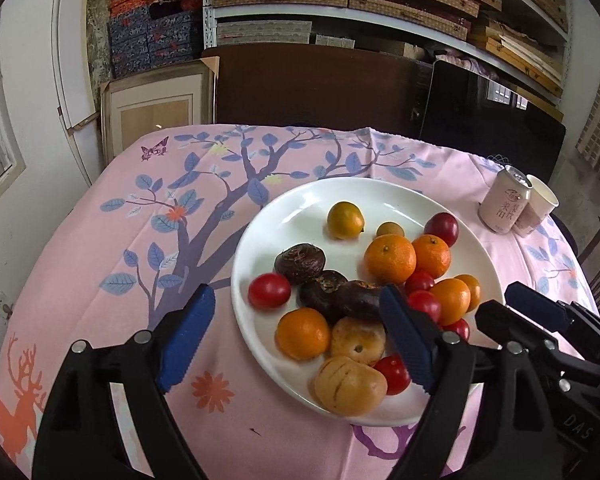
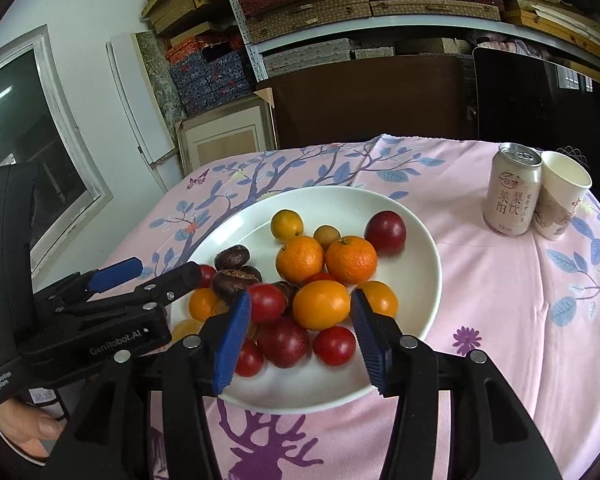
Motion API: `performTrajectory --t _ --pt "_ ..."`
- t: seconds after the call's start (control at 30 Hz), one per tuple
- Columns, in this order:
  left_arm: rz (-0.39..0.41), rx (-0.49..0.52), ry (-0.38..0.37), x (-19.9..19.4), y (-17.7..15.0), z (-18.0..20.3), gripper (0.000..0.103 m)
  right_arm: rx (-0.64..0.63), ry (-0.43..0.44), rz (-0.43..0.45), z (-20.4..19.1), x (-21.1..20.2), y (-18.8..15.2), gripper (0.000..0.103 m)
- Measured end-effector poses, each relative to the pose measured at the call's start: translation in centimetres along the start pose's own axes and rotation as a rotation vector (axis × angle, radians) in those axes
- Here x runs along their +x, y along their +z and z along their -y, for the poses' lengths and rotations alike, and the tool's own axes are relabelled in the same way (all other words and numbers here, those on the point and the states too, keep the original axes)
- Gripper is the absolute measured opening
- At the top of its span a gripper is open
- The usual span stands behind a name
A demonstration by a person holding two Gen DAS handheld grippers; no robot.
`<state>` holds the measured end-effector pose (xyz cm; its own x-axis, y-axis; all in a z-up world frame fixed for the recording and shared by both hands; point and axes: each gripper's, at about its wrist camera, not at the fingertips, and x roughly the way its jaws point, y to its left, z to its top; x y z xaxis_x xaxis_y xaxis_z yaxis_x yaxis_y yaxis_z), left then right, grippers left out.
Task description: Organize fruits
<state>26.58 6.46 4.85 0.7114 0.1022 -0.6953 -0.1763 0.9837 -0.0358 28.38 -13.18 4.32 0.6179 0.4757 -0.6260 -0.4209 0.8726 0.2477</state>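
A white plate (image 1: 260,224) (image 2: 420,236) on the pink tablecloth holds several mixed fruits: mandarins (image 1: 390,261) (image 2: 350,260), red cherry tomatoes (image 1: 269,290) (image 2: 334,345), dark brown fruits (image 1: 300,263) (image 2: 232,257), a plum (image 1: 441,229) (image 2: 385,232) and tan fruits (image 1: 350,385). My left gripper (image 1: 296,344) is open and empty, hovering over the plate's near left part. My right gripper (image 2: 300,340) is open and empty over the plate's near edge, its fingers either side of an orange fruit (image 2: 321,305). Each gripper shows in the other's view, the right one (image 1: 540,320) and the left one (image 2: 140,276).
A pink drink can (image 1: 503,204) (image 2: 514,190) and a paper cup (image 1: 538,205) (image 2: 562,200) stand together at the table's far right. Behind the table are a dark chair, picture frames and shelves of boxes.
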Motion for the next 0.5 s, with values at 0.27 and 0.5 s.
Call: performTrajectory --t 0.27,0.5 --pt "0.001 0.020 -0.017 -2.7 -2.0 0.8 0.085 0.018 -0.001 -0.008 1.1 -3.0 -2.4 0.057" --pt "0.016 0.053 -0.038 -6.0 -4.8 2.2 0.089 0.001 -0.055 -0.020 0.7 -6.1 -5.4 0.075"
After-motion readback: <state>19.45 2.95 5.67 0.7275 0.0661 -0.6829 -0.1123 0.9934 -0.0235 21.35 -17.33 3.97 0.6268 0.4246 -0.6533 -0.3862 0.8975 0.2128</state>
